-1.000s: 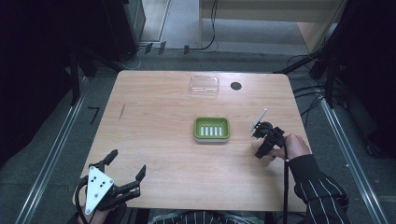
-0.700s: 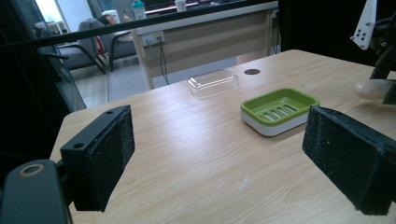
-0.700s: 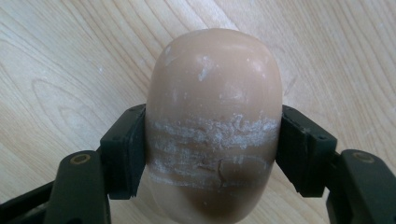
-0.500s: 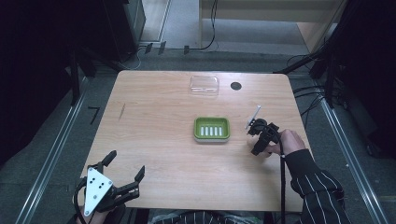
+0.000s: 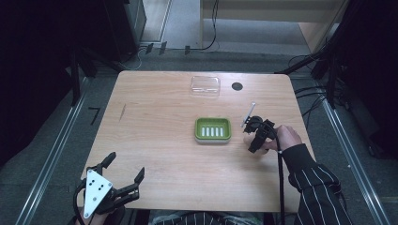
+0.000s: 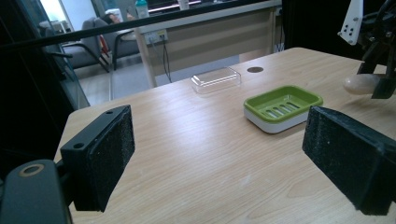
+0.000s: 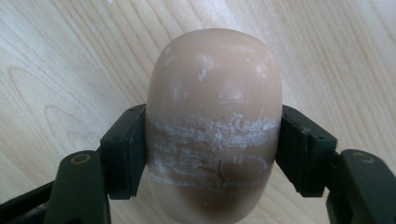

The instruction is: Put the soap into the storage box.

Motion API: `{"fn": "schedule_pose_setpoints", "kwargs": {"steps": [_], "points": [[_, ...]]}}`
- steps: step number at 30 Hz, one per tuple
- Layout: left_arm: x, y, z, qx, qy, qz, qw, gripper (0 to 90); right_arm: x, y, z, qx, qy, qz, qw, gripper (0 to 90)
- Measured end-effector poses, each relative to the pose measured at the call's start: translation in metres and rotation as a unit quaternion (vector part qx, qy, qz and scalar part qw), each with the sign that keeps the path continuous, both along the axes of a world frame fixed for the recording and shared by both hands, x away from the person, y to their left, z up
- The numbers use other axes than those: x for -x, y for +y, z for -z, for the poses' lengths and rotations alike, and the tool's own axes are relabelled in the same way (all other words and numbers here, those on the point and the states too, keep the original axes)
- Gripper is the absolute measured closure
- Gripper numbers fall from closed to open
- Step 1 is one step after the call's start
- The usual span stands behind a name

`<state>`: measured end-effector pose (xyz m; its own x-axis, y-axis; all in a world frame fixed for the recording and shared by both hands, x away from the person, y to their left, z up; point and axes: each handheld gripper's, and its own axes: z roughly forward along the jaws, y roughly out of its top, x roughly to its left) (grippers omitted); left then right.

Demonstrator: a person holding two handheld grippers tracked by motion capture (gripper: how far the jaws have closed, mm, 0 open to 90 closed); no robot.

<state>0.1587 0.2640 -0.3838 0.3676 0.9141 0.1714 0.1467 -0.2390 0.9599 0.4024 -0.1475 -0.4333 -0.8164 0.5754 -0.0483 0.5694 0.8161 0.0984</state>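
A beige oval soap bar (image 7: 215, 93), streaked with white scuffs, sits clamped between the jaws of my right gripper (image 7: 212, 154), which is shut on it above bare wood. In the high view my right gripper (image 5: 256, 138) hovers just right of a green soap dish (image 5: 213, 129) with a slotted floor. The left gripper view shows the soap bar (image 6: 359, 83) held a little above the table beside the green soap dish (image 6: 282, 106). My left gripper (image 5: 124, 166) rests at the table's near left corner, open, with nothing between its pads (image 6: 100, 158).
A clear plastic lid (image 5: 205, 85) lies at the far edge of the wooden table (image 5: 155, 117), next to a round black cable hole (image 5: 237, 86). A cable trails from the right gripper along a striped sleeve (image 5: 314, 187). Dark equipment flanks the table.
The right gripper has carried the soap to the left and farther from the person, closer to the green dish. The left gripper has barely shifted.
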Motion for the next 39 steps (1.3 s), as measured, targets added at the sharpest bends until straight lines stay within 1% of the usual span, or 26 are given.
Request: {"fn": "schedule_pose_setpoints", "kwargs": {"steps": [1,2,4,5,9,12,13,15,18,20,23,24,28,32,39], "points": [[0.000,0.000,0.000,0.000,0.000,0.000,1.0000,9.6,0.000,0.001,-0.001,0.002,0.000,0.000,1.0000,33.6],[0.000,0.000,0.000,0.000,0.000,0.000,1.0000,9.6,-0.002,0.001,-0.001,-0.001,-0.001,-0.007,1.0000,33.6],[0.000,0.001,0.000,0.000,0.000,0.000,1.0000,9.6,-0.003,0.003,-0.001,0.001,-0.003,-0.007,1.0000,33.6],[0.001,0.001,0.000,0.000,0.000,-0.001,1.0000,9.6,-0.004,0.004,-0.002,0.004,-0.003,-0.011,0.9999,33.6],[0.001,0.001,0.000,-0.003,0.000,-0.002,1.0000,9.6,-0.006,0.008,-0.004,0.004,-0.004,-0.016,0.9999,33.6],[0.002,0.001,0.000,-0.003,0.000,-0.001,1.0000,9.6,-0.008,0.011,-0.006,0.008,-0.005,-0.030,0.9995,33.6],[0.002,0.001,0.000,-0.003,0.000,-0.001,1.0000,9.6,-0.008,0.013,-0.006,0.006,-0.006,-0.029,0.9995,33.7],[0.002,0.002,0.000,-0.001,-0.001,-0.003,1.0000,9.6,-0.010,0.015,-0.007,0.009,-0.006,-0.035,0.9993,33.7],[0.003,0.002,0.000,-0.003,0.000,-0.003,1.0000,9.6,-0.012,0.017,-0.011,0.013,-0.008,-0.042,0.9990,33.7],[0.003,0.002,0.000,-0.004,0.000,-0.003,1.0000,9.6,-0.014,0.018,-0.015,0.012,-0.013,-0.048,0.9987,33.6],[0.003,0.002,0.000,-0.004,0.001,-0.005,1.0000,9.6,-0.016,0.019,-0.018,0.009,-0.018,-0.050,0.9985,33.7],[0.003,0.002,0.000,-0.004,0.001,-0.005,1.0000,9.6,-0.018,0.020,-0.020,0.010,-0.018,-0.055,0.9983,33.7],[0.004,0.003,0.000,-0.004,0.000,-0.007,1.0000,9.6,-0.020,0.023,-0.025,0.008,-0.021,-0.060,0.9980,33.6],[0.005,0.002,0.000,-0.008,0.000,-0.005,1.0000,9.6,-0.021,0.026,-0.026,0.012,-0.018,-0.068,0.9975,33.7],[0.005,0.002,0.000,-0.006,0.000,-0.007,1.0000,9.6,-0.026,0.029,-0.029,0.015,-0.018,-0.079,0.9966,33.7]]}}
